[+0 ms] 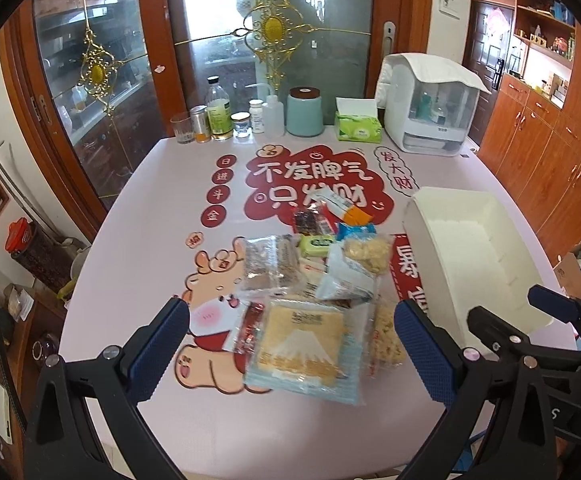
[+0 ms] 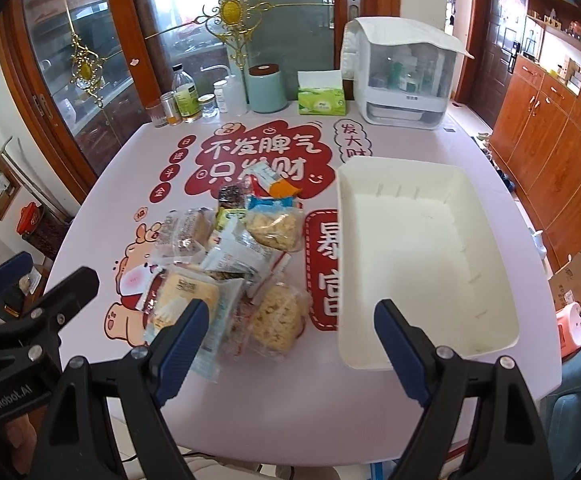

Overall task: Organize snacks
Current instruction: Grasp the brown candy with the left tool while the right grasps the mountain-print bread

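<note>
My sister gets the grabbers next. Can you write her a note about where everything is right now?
Left gripper: open, empty, hovering over the near end of the snack pile.
Right gripper: open, empty, hovering between the pile and the white bin.
Snacks: all heaped mid-table, left of the bin; the Mount Fuji packet lies nearest.
Done: nothing in the bin yet.
Left: move every packet into the bin.

Loose heap of wrapped snack packets [image 2: 230, 264] lies just left of an empty white tray [image 2: 486, 216]
</note>
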`<state>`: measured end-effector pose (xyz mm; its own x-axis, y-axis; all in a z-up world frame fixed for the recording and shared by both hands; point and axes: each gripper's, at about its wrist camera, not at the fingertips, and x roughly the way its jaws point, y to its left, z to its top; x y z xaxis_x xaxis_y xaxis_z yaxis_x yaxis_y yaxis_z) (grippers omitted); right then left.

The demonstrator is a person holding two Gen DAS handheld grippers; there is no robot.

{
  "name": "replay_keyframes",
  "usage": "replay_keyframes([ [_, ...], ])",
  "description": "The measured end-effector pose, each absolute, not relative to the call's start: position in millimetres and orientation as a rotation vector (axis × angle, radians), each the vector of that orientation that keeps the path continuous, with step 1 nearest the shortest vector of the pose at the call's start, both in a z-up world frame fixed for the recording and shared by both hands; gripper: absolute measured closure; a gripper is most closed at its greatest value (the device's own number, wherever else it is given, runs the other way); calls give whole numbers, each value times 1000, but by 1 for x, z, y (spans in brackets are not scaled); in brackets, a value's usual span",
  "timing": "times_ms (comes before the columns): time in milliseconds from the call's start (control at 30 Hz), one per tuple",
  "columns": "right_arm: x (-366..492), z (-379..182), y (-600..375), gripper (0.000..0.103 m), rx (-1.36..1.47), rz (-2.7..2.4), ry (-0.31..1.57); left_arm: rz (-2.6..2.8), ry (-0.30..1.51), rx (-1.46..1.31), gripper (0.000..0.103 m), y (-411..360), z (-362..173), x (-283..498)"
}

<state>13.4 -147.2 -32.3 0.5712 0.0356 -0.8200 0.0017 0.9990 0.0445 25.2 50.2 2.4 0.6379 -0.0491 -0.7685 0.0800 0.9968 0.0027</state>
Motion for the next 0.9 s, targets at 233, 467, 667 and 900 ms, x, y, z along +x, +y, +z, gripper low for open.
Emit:
replay_keyframes([
  [233,24,-32,-127,18,71,11,972,-26,883,-27,1,109,2,49],
  [467,40,-63,-102,18,101,70,1093,-18,906,102,1,149,-28,71],
  [667,57,-106,-85,18,154,141,1211,-83,1006,201,1,164,-79,92],
  [900,75,-180,-69,18,259,183,1369,-162,1216,74,1,183,-159,131],
])
